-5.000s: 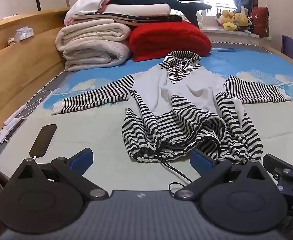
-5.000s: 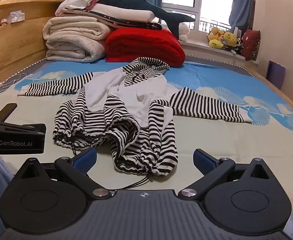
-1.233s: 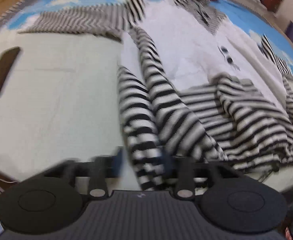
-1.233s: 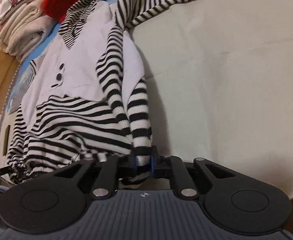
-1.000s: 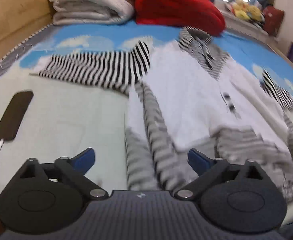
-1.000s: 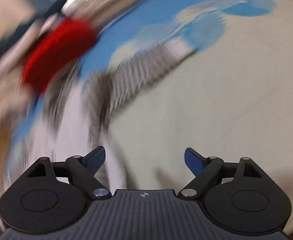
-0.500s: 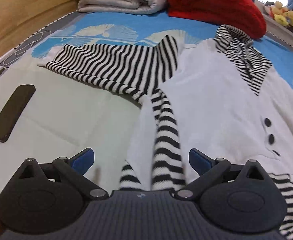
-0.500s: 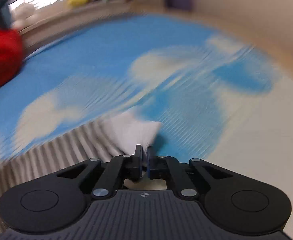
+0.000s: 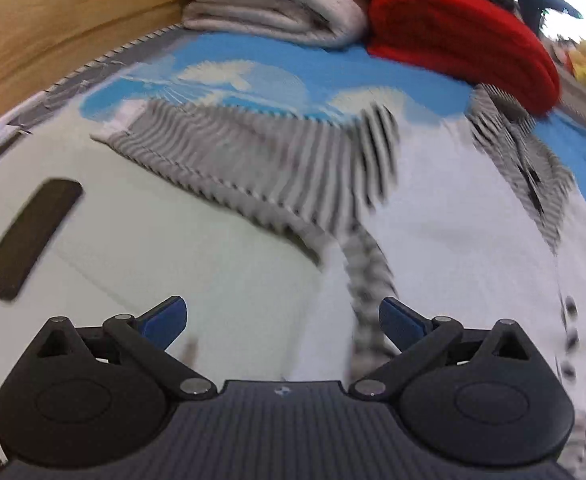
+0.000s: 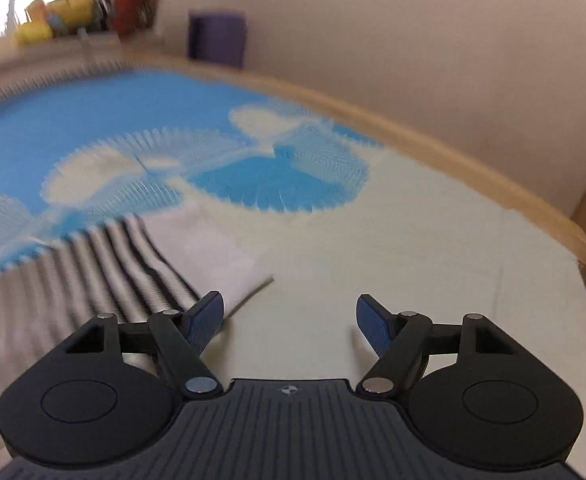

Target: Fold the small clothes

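A white top (image 9: 465, 248) with black-striped sleeves and collar lies spread on the bed. In the left wrist view its left sleeve (image 9: 253, 152) stretches out to the left, blurred. My left gripper (image 9: 281, 320) is open above the sheet beside the shirt's left edge, nothing between its pads. In the right wrist view the right sleeve (image 10: 105, 276) lies flat, its white cuff (image 10: 209, 256) just ahead of the left fingertip (image 10: 209, 312). My right gripper (image 10: 289, 320) is open, jaws still opening, with only bare sheet between them.
A dark phone (image 9: 33, 236) on a cable lies on the sheet at left. Folded blankets (image 9: 277, 0) and a red quilt (image 9: 461, 36) are stacked at the headboard. The bed's wooden edge (image 10: 453, 160), a wall and a purple box (image 10: 217, 36) lie beyond the right sleeve.
Both grippers let go of the shirt's hem. The left moved up along the shirt's left side. The right swung to the right sleeve's cuff, shut there, then opened; the cuff now lies flat.
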`<state>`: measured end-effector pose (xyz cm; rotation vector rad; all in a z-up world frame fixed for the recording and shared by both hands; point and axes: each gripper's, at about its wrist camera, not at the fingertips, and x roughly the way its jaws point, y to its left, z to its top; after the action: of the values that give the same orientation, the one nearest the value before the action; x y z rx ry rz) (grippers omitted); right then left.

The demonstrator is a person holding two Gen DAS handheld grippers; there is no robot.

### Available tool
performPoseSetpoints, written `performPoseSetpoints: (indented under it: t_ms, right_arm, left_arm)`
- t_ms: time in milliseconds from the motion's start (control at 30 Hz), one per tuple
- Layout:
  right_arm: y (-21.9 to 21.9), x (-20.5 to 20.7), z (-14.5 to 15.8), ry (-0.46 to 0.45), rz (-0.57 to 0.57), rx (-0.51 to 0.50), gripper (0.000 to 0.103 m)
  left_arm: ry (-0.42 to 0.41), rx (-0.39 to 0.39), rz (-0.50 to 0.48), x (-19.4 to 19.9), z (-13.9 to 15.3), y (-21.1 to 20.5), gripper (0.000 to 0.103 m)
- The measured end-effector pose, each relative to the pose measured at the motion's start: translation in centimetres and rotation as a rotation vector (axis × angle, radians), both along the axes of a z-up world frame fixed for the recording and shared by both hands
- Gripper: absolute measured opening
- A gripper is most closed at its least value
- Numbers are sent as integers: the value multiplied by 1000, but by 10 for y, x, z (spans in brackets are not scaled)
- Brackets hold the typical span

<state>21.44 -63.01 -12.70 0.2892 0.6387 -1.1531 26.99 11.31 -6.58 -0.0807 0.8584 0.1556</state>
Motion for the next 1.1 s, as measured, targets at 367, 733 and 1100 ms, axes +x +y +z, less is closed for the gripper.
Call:
performPoseSetpoints:
  t_ms: [367, 733, 1100]
  right_arm:
    - [208, -95, 110, -459, 339, 308, 91]
    - [283, -51, 64, -375, 346, 221, 91]
    - [290, -31, 54, -315, 417, 223, 91]
  left_arm:
    - [-71, -123, 329, 145, -16, 128, 102]
    - [-63, 28, 364, 198, -50, 170, 12]
    - [-54, 24, 408, 209, -43, 205, 23]
